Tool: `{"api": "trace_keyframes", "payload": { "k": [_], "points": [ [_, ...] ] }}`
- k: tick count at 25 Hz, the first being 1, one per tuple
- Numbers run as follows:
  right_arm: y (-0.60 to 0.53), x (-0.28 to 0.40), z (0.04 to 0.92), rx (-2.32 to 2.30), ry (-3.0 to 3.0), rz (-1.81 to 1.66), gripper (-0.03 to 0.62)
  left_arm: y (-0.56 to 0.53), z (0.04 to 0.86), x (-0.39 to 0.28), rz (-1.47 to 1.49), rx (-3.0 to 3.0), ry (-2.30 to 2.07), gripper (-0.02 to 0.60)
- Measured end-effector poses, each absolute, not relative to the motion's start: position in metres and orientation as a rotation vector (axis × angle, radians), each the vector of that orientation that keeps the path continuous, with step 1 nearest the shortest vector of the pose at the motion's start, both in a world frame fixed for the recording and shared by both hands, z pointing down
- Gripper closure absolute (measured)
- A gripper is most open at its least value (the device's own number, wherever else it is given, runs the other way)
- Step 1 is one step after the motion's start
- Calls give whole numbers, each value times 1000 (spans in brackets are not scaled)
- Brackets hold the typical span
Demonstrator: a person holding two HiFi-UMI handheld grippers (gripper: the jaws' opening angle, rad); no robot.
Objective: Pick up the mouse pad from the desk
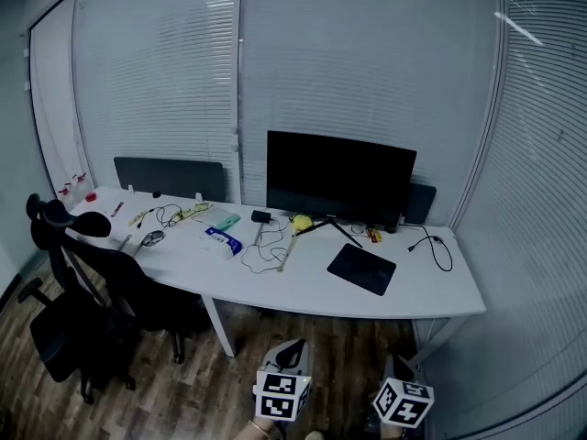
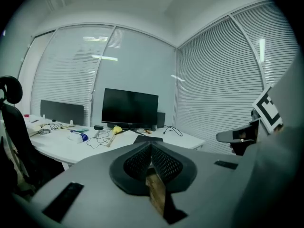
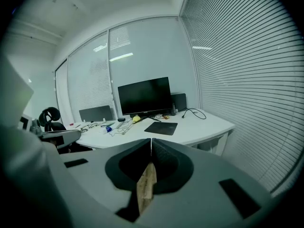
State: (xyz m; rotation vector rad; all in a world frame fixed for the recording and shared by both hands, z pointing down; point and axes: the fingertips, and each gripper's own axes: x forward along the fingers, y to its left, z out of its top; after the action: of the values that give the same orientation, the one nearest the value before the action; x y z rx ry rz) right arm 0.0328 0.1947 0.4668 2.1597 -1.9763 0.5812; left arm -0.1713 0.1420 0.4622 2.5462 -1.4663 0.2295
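A black mouse pad (image 1: 361,268) lies flat on the white desk (image 1: 303,287), right of centre, in front of the monitor; the pad (image 3: 161,128) shows clearly in the right gripper view and only as a dark edge (image 2: 147,138) in the left gripper view. Both grippers hang well short of the desk, low at the picture's bottom edge: the left gripper (image 1: 292,348) and the right gripper (image 1: 396,367). The left gripper (image 2: 151,144) has its jaws pressed together with nothing between them. The right gripper (image 3: 151,140) is likewise shut and empty.
A black monitor (image 1: 337,177) stands behind the pad. Cables (image 1: 266,250), a yellow object (image 1: 301,222), a blue-and-white packet (image 1: 223,240) and small items litter the desk's left half. A black cable (image 1: 437,245) lies at right. An office chair (image 1: 87,291) stands left. Blinds cover the glass walls.
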Motion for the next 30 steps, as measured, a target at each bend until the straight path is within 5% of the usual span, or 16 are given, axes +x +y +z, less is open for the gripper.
{"api": "trace_keyframes", "payload": {
  "k": [30],
  "points": [
    [53, 136, 460, 2052, -2048, 596, 560, 14, 449, -64, 267, 2537, -1520, 563]
  ]
}}
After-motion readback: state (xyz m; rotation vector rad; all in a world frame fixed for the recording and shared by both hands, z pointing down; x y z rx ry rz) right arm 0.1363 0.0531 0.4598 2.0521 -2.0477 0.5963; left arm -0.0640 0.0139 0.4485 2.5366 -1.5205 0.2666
